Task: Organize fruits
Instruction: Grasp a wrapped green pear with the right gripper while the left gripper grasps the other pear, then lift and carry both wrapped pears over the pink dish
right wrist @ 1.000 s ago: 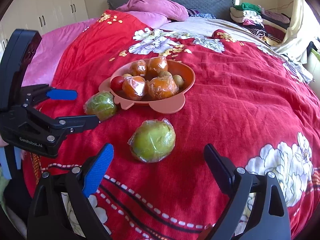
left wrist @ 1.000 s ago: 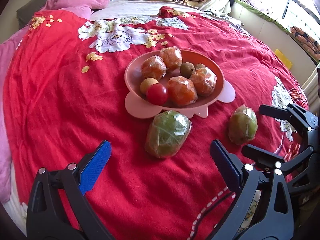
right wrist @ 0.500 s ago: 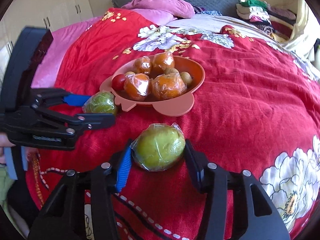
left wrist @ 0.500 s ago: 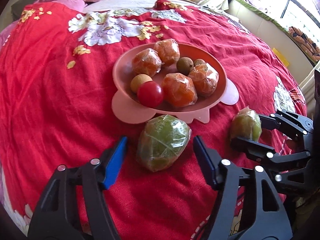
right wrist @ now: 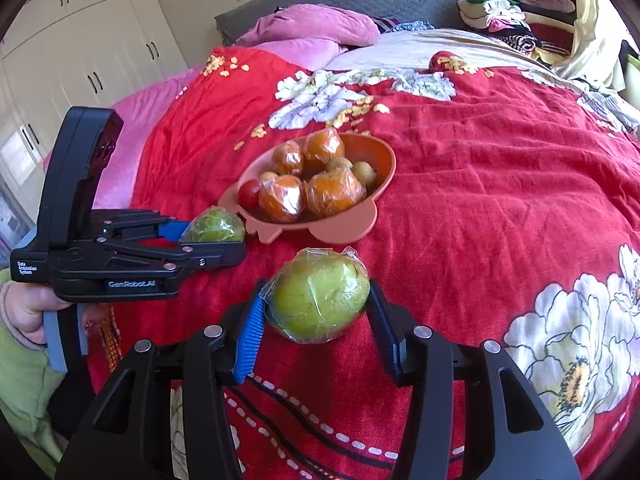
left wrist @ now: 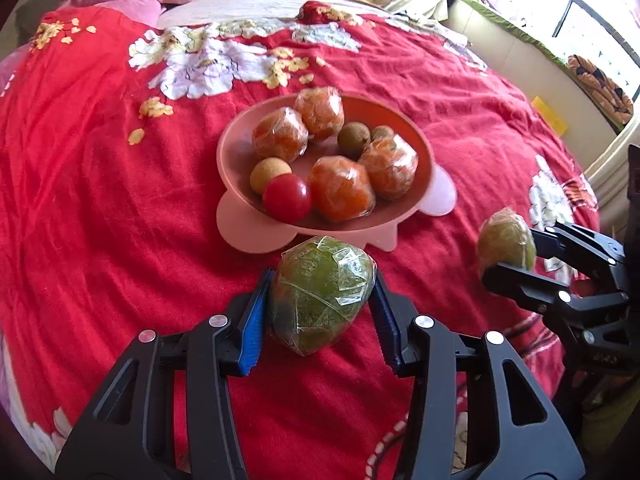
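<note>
Left gripper [left wrist: 320,300]: jaws closing, already pressed on the wrapped green fruit [left wrist: 322,294] lying just before the pink bowl [left wrist: 236,160] on the bed. Right gripper [right wrist: 316,312]: clenched on the wrapped yellow-green fruit [right wrist: 320,298]. Risk is judged: slick film could let either fruit slide out; the crowded bowl could be tipped on the soft bedding.

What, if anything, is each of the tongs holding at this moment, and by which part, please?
The left tongs, jaws closing, clasp the darker wrapped green fruit by its two sides. The right tongs hold the lighter wrapped green fruit, also across its sides.
</note>
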`<state>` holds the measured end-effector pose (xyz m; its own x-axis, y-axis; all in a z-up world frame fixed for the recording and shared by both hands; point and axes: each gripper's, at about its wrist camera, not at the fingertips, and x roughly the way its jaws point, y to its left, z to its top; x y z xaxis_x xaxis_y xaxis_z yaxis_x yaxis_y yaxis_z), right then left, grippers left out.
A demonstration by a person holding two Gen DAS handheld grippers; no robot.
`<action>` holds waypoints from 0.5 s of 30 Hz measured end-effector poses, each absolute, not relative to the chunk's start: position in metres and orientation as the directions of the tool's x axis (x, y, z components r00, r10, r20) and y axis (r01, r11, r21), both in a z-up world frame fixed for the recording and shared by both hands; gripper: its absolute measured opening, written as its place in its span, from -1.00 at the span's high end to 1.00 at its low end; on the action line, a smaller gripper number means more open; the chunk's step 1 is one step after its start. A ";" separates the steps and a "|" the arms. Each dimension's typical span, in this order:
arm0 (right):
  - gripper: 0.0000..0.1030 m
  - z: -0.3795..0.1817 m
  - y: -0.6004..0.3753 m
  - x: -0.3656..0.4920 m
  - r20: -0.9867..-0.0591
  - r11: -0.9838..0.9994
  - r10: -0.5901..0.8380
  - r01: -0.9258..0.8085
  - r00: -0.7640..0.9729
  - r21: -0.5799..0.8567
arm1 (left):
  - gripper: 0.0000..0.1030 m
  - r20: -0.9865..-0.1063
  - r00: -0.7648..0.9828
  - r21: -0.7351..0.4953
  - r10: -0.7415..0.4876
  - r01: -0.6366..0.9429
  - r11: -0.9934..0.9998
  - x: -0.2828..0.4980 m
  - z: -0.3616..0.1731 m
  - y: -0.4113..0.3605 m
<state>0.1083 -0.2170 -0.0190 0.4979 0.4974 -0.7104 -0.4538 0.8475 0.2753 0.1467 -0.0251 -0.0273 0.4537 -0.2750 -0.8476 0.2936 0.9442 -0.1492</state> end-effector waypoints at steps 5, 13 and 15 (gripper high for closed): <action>0.09 -0.004 -0.219 0.114 -0.693 0.846 0.501 -0.461 0.518 0.266 | 0.25 -0.828 0.488 -0.143 -0.277 0.294 0.945 0.145 -0.005 -0.025; 0.09 0.018 -0.224 0.125 -0.671 0.853 0.493 -0.460 0.553 0.248 | 0.25 -0.816 0.512 -0.117 -0.268 0.307 0.944 0.153 0.016 -0.031; 0.09 0.022 -0.225 0.128 -0.666 0.854 0.491 -0.461 0.562 0.241 | 0.25 -0.816 0.513 -0.111 -0.265 0.311 0.944 0.156 0.018 -0.033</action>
<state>0.1276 -0.2250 0.0223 0.5618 0.4906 -0.6661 -0.4606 0.8543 0.2407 0.1558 -0.0333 0.0181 0.5129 -0.2651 -0.8165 0.3109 0.9439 -0.1111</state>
